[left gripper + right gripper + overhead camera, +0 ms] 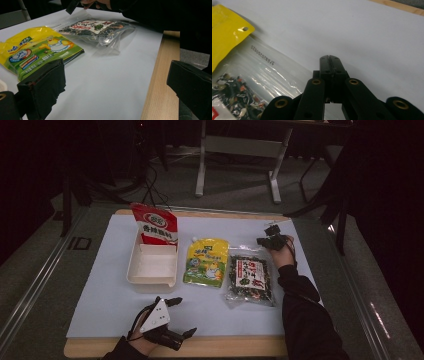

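The right gripper (pixel 270 241) is hovering at the far end of the clear plastic bag of dark dried mix with a red-and-white label (pixel 251 279), its jaws pressed flat together with nothing between them, as the right gripper view shows (pixel 329 60); pointing down over the bag's transparent sealed top edge (pixel 274 67), it is probably lining up to take that flat strip, the easiest part to pinch. That bag is lying flat on the white sheet covering the wooden bench (pixel 220 347), at the right end of a row, just beside the yellow spouted pouch with a cartoon print (pixel 206 262). Further left, a red-and-white snack packet (pixel 155 225) is leaning upright in the far end of a cream rectangular plastic tray (pixel 150 277), which looks like the place for collecting the packets. The left gripper (pixel 182 317) is resting at the near edge of the bench, jaws spread wide and empty (pixel 42 87), likely waiting clear of the work.
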